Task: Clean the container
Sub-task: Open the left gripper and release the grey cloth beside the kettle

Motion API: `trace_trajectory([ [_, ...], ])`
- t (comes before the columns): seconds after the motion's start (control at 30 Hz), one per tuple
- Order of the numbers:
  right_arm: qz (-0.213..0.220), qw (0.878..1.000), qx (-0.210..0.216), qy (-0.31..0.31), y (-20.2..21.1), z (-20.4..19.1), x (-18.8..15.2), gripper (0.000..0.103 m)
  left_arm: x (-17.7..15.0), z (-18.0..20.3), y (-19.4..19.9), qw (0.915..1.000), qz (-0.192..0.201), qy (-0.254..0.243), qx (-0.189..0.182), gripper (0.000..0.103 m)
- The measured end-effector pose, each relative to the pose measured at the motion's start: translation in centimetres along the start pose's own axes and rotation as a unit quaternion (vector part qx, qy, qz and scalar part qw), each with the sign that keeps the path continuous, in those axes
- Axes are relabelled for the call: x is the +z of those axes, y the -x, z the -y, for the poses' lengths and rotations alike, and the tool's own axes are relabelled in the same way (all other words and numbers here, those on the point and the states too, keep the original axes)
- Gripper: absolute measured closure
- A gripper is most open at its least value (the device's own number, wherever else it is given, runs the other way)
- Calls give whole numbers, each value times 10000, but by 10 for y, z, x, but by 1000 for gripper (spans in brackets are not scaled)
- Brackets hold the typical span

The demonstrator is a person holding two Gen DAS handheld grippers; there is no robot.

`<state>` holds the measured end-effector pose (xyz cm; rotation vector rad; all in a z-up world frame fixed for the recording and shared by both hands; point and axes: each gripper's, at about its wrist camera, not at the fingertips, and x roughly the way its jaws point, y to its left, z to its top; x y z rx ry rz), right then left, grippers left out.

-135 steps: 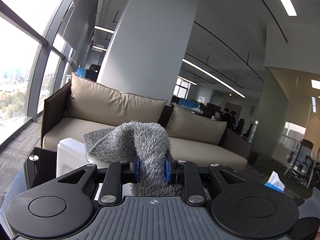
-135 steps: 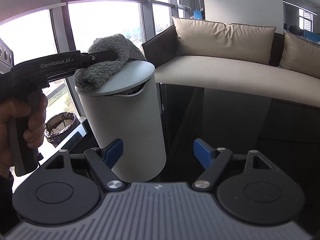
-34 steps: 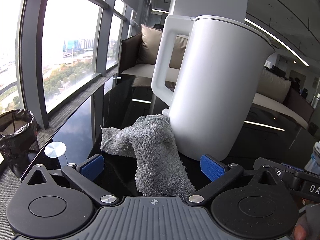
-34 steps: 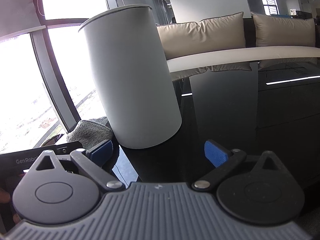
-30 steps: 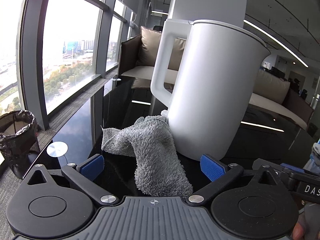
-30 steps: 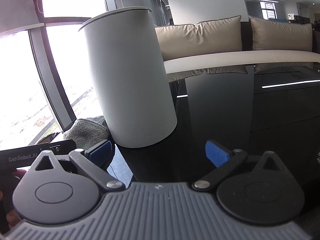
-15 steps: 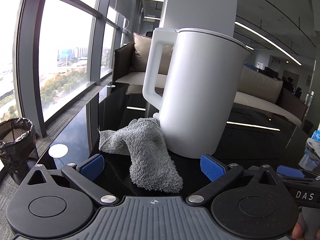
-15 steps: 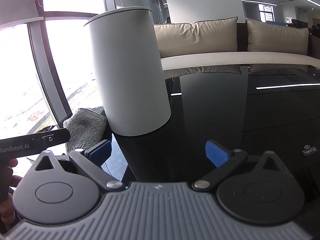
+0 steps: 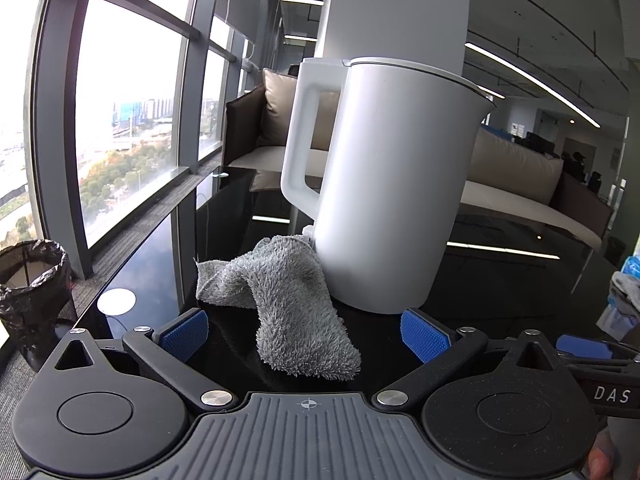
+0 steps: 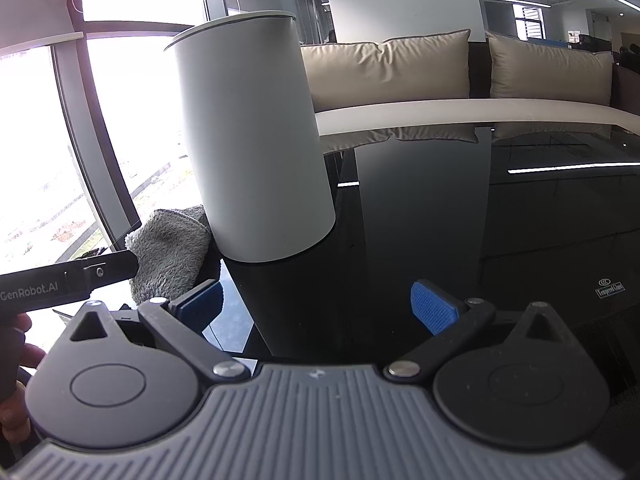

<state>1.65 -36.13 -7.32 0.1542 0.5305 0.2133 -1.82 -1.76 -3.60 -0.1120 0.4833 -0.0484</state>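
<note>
Container: the white kettle stands upright on the black glass table, handle at its 9 o'clock in the left wrist view.
Cloth: the grey towel lies crumpled on the table at the kettle's 7 o'clock, touching its base.
Left gripper: jaws spread wide, empty, towel lying between them.
Right gripper: jaws spread, empty, kettle at its 11 o'clock.
Surroundings: bin at 9 o'clock, sofa at 12.

The white kettle and grey cloth touching its base block the table's left; its right lies bare.
</note>
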Motion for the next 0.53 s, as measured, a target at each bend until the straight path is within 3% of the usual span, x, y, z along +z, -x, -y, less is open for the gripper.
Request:
trace_trajectory([
  [0.53,45,10000,-60,20,1,-1,0,1,-1,0,0,10000,28,12,-3,1],
])
